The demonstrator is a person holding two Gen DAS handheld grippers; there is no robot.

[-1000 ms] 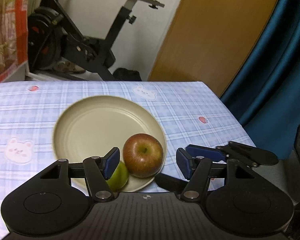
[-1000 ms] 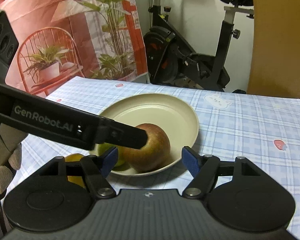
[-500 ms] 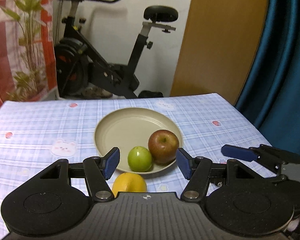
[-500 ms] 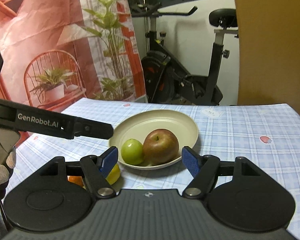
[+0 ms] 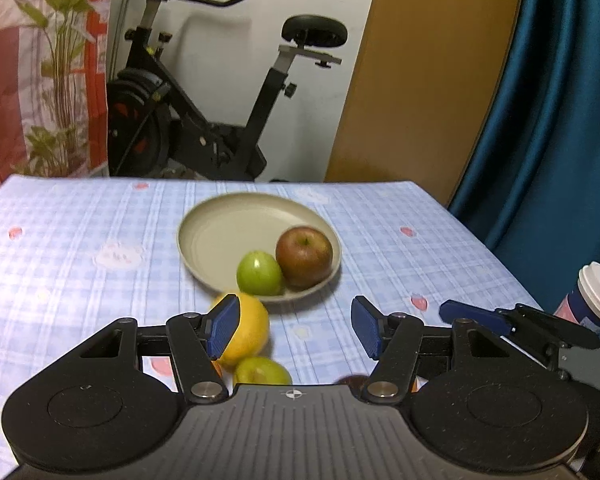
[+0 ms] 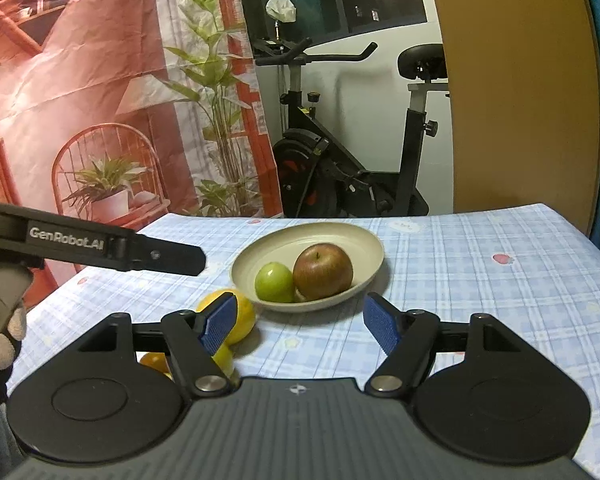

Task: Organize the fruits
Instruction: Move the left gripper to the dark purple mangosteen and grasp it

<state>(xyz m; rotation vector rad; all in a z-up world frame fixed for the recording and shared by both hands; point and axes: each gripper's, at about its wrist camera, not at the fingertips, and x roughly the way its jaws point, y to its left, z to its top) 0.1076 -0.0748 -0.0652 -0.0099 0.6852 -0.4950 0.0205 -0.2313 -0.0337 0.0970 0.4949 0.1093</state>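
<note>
A beige plate (image 5: 216, 236) (image 6: 352, 240) holds a red apple (image 5: 304, 257) (image 6: 323, 271) and a small green fruit (image 5: 259, 273) (image 6: 274, 282). On the cloth in front of the plate lie a yellow citrus (image 5: 250, 330) (image 6: 242, 314), a second green fruit (image 5: 262, 371) and a small orange fruit (image 6: 154, 361), partly hidden by the gripper bodies. My left gripper (image 5: 294, 330) is open and empty, above the table short of the plate. My right gripper (image 6: 298, 322) is open and empty too, and also shows at the right of the left wrist view (image 5: 476, 316).
The table has a blue checked cloth (image 5: 80, 248) with its right edge by a blue curtain (image 5: 560, 120). A white-lidded cup (image 5: 592, 296) stands at the near right. An exercise bike (image 5: 204, 120) and a wooden door (image 5: 420, 80) are behind the table.
Both grippers have pulled back and up from the plate, leaving the red apple on it. More of the table and the loose fruit in front of the plate have come into view.
</note>
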